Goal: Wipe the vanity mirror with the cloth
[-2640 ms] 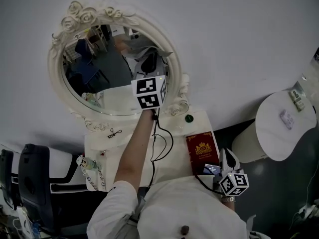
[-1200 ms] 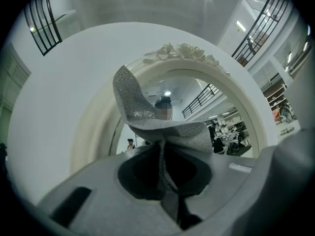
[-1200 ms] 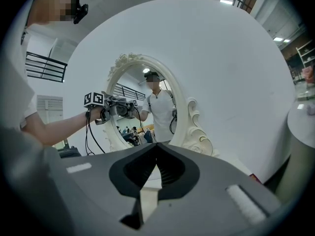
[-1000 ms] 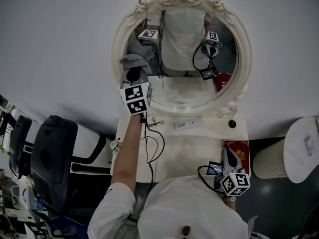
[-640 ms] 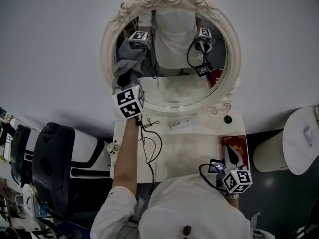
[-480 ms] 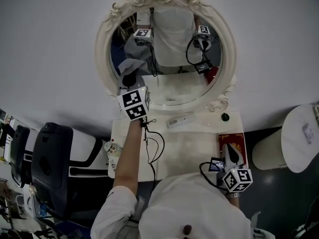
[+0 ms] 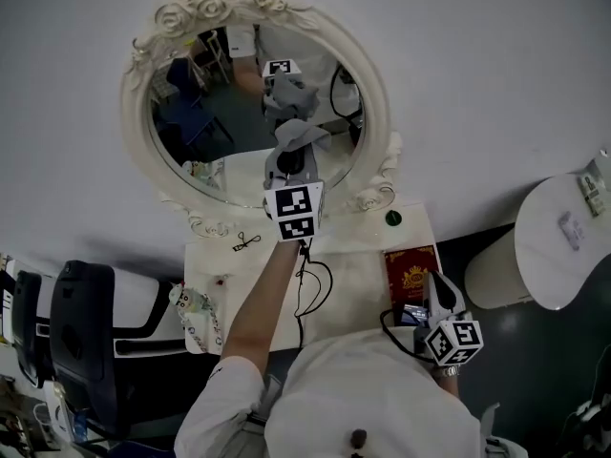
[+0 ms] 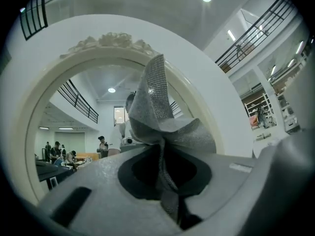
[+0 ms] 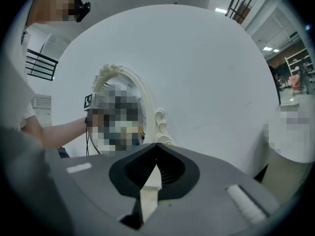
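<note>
Cloth (image 8: 157, 122) end hidden between left gripper (image 8: 170, 195) fingers (image 8: 103, 181), round table (image 7: 558, 256) cropped at edge

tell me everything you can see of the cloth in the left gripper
The cloth is grey, finely textured and crumpled into folds. The left hand-held gripper pinches its bunched middle, so one corner stands up and the rest fans sideways. It is held up at the lower right of the mirror glass, which reflects it; whether it touches the glass cannot be told.

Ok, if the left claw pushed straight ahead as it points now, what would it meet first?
The mirror glass; the cloth pinched in the left claw would touch it first. The gap is hard to judge.
</note>
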`<state>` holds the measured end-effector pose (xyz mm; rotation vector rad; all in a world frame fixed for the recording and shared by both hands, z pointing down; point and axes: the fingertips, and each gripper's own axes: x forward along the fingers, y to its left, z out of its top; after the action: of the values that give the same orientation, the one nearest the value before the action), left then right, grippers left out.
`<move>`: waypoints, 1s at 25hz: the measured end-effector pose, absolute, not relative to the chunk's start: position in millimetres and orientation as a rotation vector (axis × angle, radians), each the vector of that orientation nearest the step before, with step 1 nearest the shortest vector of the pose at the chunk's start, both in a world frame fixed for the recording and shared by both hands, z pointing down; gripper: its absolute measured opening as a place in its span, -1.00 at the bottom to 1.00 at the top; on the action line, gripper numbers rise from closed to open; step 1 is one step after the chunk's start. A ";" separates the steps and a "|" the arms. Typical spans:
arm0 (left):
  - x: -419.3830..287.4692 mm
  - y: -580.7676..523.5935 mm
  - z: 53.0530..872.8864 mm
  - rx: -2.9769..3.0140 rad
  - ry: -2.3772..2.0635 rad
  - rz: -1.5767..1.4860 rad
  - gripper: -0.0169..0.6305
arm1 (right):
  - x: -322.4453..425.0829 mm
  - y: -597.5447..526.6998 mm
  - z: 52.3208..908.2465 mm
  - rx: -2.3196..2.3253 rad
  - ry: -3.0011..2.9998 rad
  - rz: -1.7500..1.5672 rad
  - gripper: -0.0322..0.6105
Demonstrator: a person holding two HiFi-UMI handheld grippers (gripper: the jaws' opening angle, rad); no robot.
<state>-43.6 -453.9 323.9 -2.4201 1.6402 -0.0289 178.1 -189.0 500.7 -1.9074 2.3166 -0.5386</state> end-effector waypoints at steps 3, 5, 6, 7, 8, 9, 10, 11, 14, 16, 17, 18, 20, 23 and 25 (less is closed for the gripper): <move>-1.4 -456.3 338.2 -2.472 1.594 -0.032 -0.87 | 208.8 -180.3 506.3 -1.961 2.273 -0.541 -0.88; 22.2 -458.1 344.1 -2.495 1.568 -0.032 -0.87 | 226.8 -174.1 509.1 -1.994 2.248 -0.545 -0.88; 32.5 -459.2 346.7 -2.507 1.556 -0.033 -0.87 | 234.0 -171.1 510.3 -2.009 2.238 -0.546 -0.88; 41.6 -460.5 349.0 -2.519 1.546 -0.033 -0.87 | 240.1 -168.2 511.4 -2.021 2.230 -0.547 -0.88; 49.7 -461.8 351.0 -2.532 1.536 -0.032 -0.87 | 245.1 -165.4 512.4 -2.032 2.222 -0.548 -0.88; 56.9 -463.1 352.9 -2.543 1.528 -0.031 -0.87 | 249.6 -163.0 513.1 -2.043 2.215 -0.548 -0.88; 63.2 -464.7 354.7 -2.551 1.523 -0.032 -0.87 | 253.8 -160.9 513.6 -2.053 2.208 -0.548 -0.88; 68.4 -467.1 356.5 -2.555 1.521 -0.032 -0.87 | 258.0 -159.3 514.0 -2.063 2.203 -0.547 -0.88; 74.2 -477.0 361.6 -2.562 1.541 -0.027 -0.87 | 267.5 -154.2 514.9 -2.089 2.188 -0.550 -0.88; 72.8 -479.8 362.1 -2.569 1.544 -0.021 -0.87 | 270.5 -151.0 515.7 -2.101 2.179 -0.560 -0.88; 72.3 -479.7 361.8 -2.566 1.540 -0.023 -0.87 | 271.2 -150.3 516.2 -2.106 2.176 -0.565 -0.88; 72.0 -479.6 361.3 -2.560 1.536 -0.028 -0.87 | 271.5 -150.5 516.3 -2.109 2.175 -0.569 -0.88; 69.8 -480.0 360.1 -2.548 1.538 -0.030 -0.87 | 269.2 -152.8 515.1 -2.106 2.180 -0.570 -0.88; 56.0 -481.3 357.4 -2.536 1.563 -0.024 -0.87 | 256.3 -159.4 511.7 -2.079 2.210 -0.560 -0.88; 42.0 -481.7 357.9 -2.523 1.588 -0.029 -0.87 | 246.9 -163.9 510.8 -2.057 2.233 -0.560 -0.88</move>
<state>42.0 -481.7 357.9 -2.5230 1.5884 -0.0285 246.9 -163.9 510.8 -2.0569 2.2327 -0.5600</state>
